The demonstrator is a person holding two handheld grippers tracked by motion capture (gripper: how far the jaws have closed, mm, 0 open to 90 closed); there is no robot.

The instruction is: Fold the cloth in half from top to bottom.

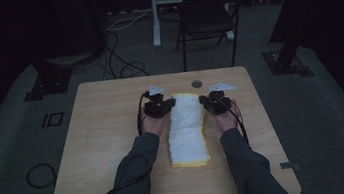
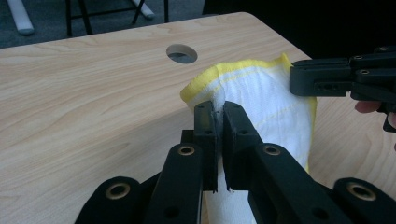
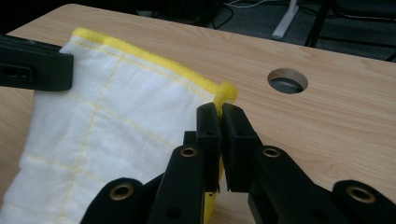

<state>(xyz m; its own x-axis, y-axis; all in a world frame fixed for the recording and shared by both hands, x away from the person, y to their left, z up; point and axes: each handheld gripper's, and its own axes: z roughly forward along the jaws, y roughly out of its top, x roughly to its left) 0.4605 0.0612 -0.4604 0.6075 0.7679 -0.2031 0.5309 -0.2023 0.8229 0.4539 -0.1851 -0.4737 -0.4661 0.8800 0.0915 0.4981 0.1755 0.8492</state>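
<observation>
Claws left (image 2: 218, 112) and right (image 3: 219, 114) each pinch a far towel (image 1: 186, 125) corner.

Both grey-sleeved forearms are reaching forward side by side. The left black two-jaw claw (image 1: 159, 105) is pinching with jaws nearly together, and the right black two-jaw claw (image 1: 217, 102) is clamping likewise, each pointing away from the person.

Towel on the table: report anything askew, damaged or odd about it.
Nothing stands out. The white towel with yellow edging lies folded and intact on the table; left gripper and right gripper each pinch a far corner.
</observation>
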